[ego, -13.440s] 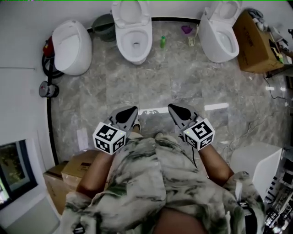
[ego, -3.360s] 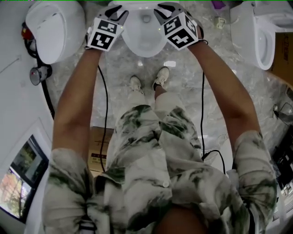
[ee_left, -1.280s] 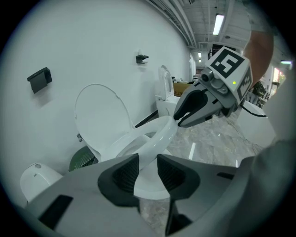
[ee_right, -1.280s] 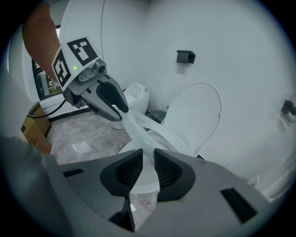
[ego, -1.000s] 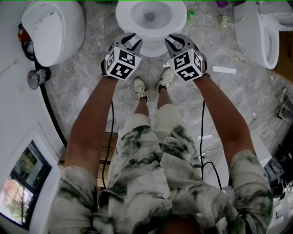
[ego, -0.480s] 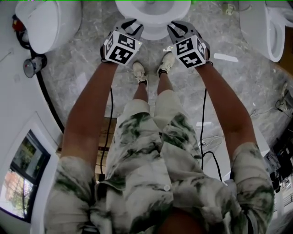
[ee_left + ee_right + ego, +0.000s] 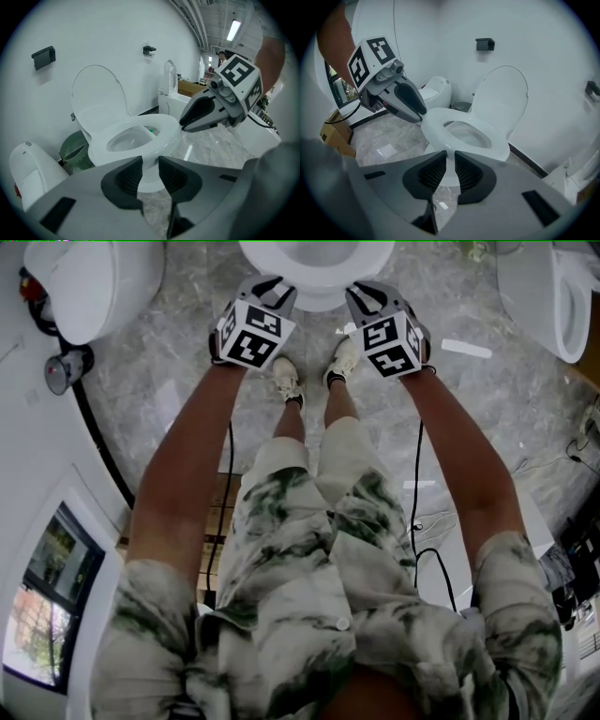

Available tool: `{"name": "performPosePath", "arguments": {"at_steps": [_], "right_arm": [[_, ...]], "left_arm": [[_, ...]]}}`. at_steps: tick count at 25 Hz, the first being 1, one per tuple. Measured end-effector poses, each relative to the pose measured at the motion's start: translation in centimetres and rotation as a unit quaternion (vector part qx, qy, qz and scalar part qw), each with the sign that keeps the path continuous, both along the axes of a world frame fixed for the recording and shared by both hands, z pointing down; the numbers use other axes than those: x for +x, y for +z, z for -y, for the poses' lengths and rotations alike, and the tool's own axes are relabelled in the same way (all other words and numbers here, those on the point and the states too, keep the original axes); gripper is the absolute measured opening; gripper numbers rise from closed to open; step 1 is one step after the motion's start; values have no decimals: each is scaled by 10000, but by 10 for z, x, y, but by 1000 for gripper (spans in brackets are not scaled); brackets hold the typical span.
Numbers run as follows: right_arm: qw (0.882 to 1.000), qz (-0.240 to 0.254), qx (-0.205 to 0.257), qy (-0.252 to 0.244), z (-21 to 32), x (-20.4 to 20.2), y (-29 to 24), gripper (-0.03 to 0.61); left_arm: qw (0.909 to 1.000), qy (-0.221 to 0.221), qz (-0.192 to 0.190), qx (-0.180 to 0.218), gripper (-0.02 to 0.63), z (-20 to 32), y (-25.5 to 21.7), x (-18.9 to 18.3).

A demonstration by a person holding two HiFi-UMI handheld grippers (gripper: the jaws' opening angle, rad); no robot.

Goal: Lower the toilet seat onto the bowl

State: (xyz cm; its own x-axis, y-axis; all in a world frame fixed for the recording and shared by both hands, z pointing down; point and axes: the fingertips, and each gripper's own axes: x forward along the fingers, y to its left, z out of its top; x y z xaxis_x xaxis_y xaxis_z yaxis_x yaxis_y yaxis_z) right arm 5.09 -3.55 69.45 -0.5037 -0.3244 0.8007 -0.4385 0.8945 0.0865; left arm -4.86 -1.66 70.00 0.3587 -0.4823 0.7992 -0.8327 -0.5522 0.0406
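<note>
Left gripper view looked along the left gripper (image 7: 150,176), whose two dark ribbed pads (image 7: 127,177) stood apart with a clear gap. They had just been closing a little, yet nothing lay between them; only the pedestal of the toilet bowl (image 7: 152,180) showed beyond the gap. The right gripper (image 7: 449,172) had also just been closing, and its pads were nearer together, a narrow slot still open and empty. Neither gripper held anything.

The toilet seat (image 7: 161,137) lay flat on the bowl's rim, while the lid (image 7: 99,91) stood upright against the white wall (image 7: 117,33). Each gripper's tip was close to the front edge of the seat, one at either side; whether either tip touched the seat could not be told. From the head view, both grippers were held out in front of the person's shoes (image 7: 287,381), just short of the bowl's front. A green bin (image 7: 77,152) stood on the floor beside the toilet.
</note>
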Motion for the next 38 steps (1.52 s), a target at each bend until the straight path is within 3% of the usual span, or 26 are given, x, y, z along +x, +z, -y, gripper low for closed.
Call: {"name": "performPosePath", "arguments": {"at_steps": [38], "right_arm": [[9959, -143, -884, 111, -34, 16, 122, 57]], "left_arm": [[9951, -44, -84, -981, 124, -36, 120, 16]]}}
